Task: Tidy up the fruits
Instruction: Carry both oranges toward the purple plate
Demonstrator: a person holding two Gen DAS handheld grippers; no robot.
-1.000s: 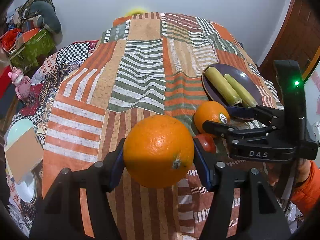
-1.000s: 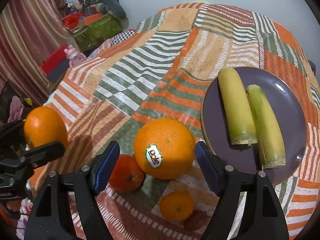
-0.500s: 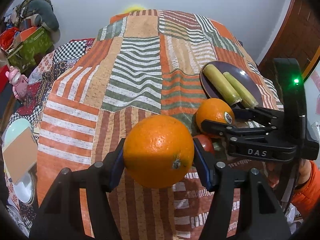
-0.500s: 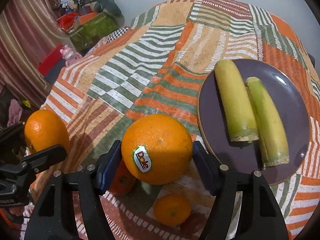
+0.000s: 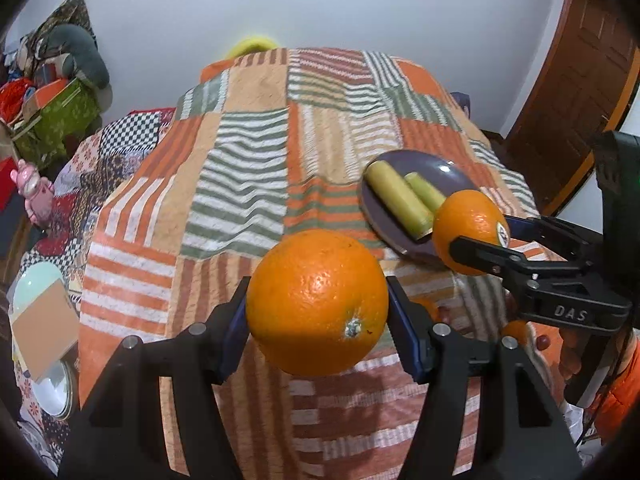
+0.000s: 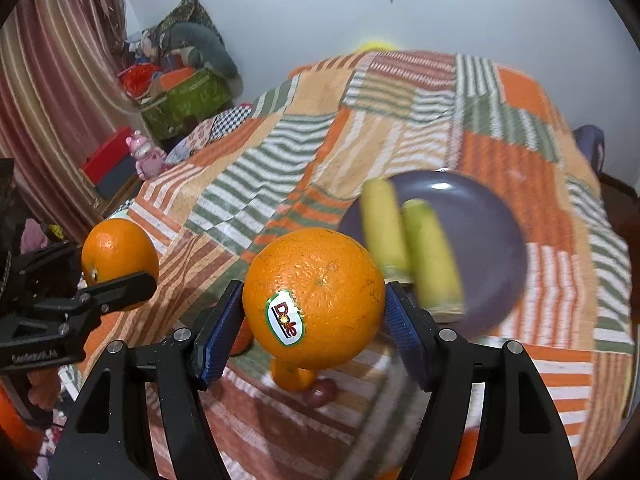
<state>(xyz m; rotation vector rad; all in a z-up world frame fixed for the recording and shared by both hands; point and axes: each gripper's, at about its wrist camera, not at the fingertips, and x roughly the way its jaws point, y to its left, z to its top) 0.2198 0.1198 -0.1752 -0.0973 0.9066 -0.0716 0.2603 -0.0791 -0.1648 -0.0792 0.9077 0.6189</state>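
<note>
My left gripper is shut on a plain orange and holds it above the striped tablecloth. My right gripper is shut on an orange with a Dole sticker, lifted off the table near the purple plate. Two yellow-green banana pieces lie on that plate. In the left wrist view the right gripper and its orange hang over the plate's near edge. A small orange and a dark fruit lie on the cloth below.
The patchwork tablecloth covers the table. A wooden door stands at the right. Boxes and a green bag, a pink toy and bowls sit on the floor at the left.
My right gripper closed on the Dole orange and lifted it off the cloth. Both grippers rose, with the left still holding its orange.
</note>
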